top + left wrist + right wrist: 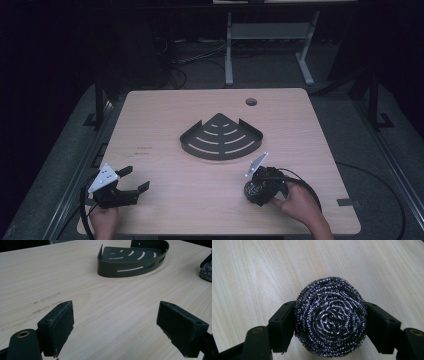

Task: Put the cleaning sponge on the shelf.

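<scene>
A round steel wool scourer (330,317) sits between the two black pads of my right gripper (330,323), which press on its sides just above the wooden table. From above, the right gripper (257,187) and scourer (255,191) are at the front right, held by a hand. A dark quarter-round slotted shelf basket (221,137) lies at the table's middle, its curved wall toward me. At the front left my left gripper (136,178) stands open, nothing between its pads (58,327), and faces the basket (132,260).
The light wooden table (200,195) has a round cable hole (251,102) near its far edge. A black cable (312,187) loops off the right gripper. Beyond the table a white desk frame (229,50) stands on a dark floor.
</scene>
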